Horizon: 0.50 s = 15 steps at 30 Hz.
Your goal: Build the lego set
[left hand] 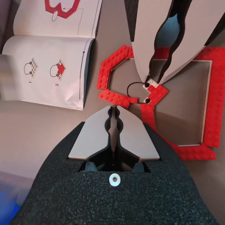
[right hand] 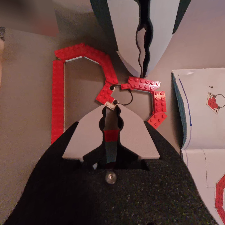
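Two hand-held grippers with pale grey fingers and rough black foam-textured bodies face each other over a matt grey-brown tabletop (left hand: 48,127). Left gripper (left hand: 113,107): wavy-edged fingers drawn together, only a thin slit between them, nothing held; tips rest just beside the chain of red studded plastic lego plates (left hand: 107,77). Right gripper (right hand: 110,107): fingers clamped on the white corner of the small white studded lego plate (right hand: 110,105), which carries an L-shaped red plate and two black round knobs joined by a thin black cord loop (right hand: 130,97).

Red chain: short glossy plates hinged into a curved arc, lying flat, one end piece touching the cord. Large red lego frame (left hand: 215,97): long flat studded strips forming a rough rectangle with angled corners, bare tabletop inside it. The white plate sits between frame and chain.

Open paper instruction booklet (left hand: 48,75) lies flat toward the tabletop edge beyond the chain, apart from it, pages curling at the spine, with diagrams of the build. Bare tabletop lies between booklet and left gripper.
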Tool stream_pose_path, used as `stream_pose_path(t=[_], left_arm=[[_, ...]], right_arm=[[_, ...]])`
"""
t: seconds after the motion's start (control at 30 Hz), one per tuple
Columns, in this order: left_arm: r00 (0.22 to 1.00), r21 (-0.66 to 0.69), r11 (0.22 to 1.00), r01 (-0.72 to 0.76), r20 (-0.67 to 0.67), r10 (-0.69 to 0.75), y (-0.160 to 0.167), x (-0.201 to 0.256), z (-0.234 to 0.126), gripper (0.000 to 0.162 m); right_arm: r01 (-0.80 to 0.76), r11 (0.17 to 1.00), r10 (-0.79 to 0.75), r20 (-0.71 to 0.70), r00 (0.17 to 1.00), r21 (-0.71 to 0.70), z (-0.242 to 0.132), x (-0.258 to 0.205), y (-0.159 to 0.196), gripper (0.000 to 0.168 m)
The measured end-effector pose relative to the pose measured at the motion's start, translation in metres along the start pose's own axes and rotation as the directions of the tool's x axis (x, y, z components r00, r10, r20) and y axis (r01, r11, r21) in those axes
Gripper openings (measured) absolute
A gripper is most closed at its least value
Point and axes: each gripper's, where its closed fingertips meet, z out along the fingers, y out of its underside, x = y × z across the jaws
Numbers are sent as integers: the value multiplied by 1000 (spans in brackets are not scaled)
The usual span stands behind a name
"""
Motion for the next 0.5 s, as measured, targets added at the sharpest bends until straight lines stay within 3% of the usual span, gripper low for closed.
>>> stream_pose_path(t=[0.23, 0.33, 0.43, 0.5], left_arm=[[995, -41, 995, 94, 17, -94, 7, -9, -7, 5], [991, 27, 991, 128, 43, -129, 4, -11, -12, 9], [962, 85, 982, 168, 205, -182, 4, -21, -33, 12], [954, 78, 991, 110, 270, -127, 4, -5, -53, 22]], right_arm=[[103, 995, -104, 88, 991, 8, 3, -1, -6, 14], [113, 993, -115, 104, 988, 20, 9, -5, -13, 14], [82, 997, -83, 89, 993, 5, 13, -5, -16, 15], [109, 993, -106, 83, 991, -39, 7, -7, -10, 17]])
